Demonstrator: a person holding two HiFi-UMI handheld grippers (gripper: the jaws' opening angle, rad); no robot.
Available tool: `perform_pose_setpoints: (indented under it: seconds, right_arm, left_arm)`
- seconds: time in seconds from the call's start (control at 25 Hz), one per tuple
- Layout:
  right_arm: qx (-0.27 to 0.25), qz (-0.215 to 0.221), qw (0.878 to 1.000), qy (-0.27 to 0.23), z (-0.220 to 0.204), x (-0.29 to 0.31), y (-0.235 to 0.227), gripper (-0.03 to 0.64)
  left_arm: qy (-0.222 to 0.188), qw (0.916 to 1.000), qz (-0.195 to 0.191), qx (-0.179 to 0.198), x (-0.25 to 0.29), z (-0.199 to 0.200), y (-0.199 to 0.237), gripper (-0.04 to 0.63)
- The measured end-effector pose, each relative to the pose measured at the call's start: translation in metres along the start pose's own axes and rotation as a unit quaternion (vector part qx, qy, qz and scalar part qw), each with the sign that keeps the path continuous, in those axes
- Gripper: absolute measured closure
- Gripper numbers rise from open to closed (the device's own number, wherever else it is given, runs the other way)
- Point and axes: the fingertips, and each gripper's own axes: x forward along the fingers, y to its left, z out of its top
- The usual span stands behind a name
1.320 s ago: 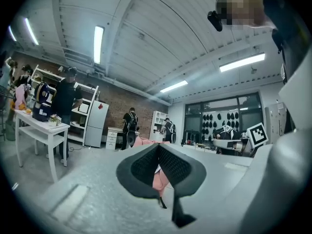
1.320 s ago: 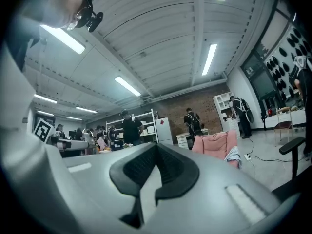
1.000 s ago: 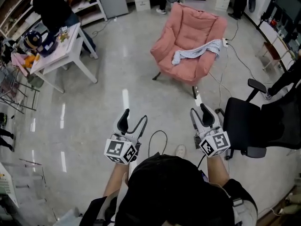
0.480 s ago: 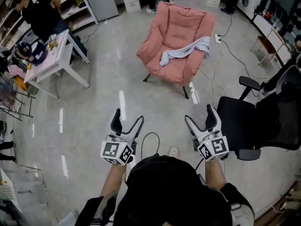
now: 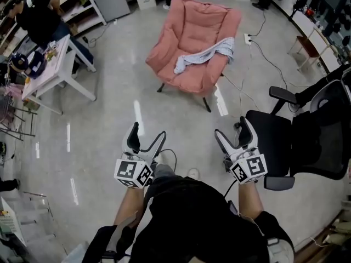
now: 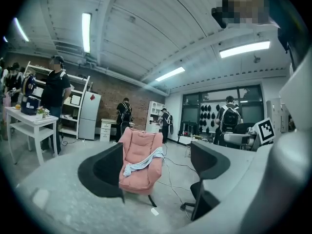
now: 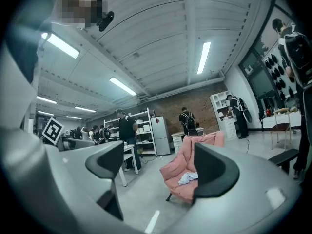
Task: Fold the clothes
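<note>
Two hand-held grippers (image 5: 147,134) (image 5: 232,129) agape, floor (image 5: 181,116) before armchair (image 5: 193,32)

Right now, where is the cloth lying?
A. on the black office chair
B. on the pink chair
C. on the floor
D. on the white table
B: the light cloth is draped across the seat and one arm of the pink chair, not on any of the other spots.

Our grey, black-padded left tool (image 5: 148,131) and matching right tool (image 5: 231,127) point toward 12 o'clock, side by side. Both jaws have just been opening wide, with nothing between them.
</note>
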Motion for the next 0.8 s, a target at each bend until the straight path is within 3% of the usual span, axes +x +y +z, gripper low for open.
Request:
perform_pose_setpoints:
  seconds: [0.16, 0.36, 0.52, 0.8]
  right_arm:
    - [0.001, -0.005, 1.000, 0.006, -0.004, 0.008, -0.017, 0.186]
    - [-0.006, -0.026, 1.000, -0.004, 0.005, 0.030, -0.035, 0.186]
    - [-0.018, -0.047, 0.999, -0.010, 0.017, 0.051, -0.057, 0.187]
    - [-0.055, -0.059, 0.997, -0.013, 0.030, 0.128, -0.089, 0.204]
  left_arm:
    - [0.001, 1.0000, 0.002, -0.004, 0.019, -0.001, 0.006, 0.167]
    - [0.004, 0.9997, -0.010, 0.021, 0.054, 0.004, 0.019, 0.167]
    - [-0.007, 0.9998, -0.019, 0.008, 0.095, 0.008, 0.038, 0.167]
    - [-0.026, 0.9992, -0.030, 0.006, 0.170, 0.027, 0.083, 0.167]
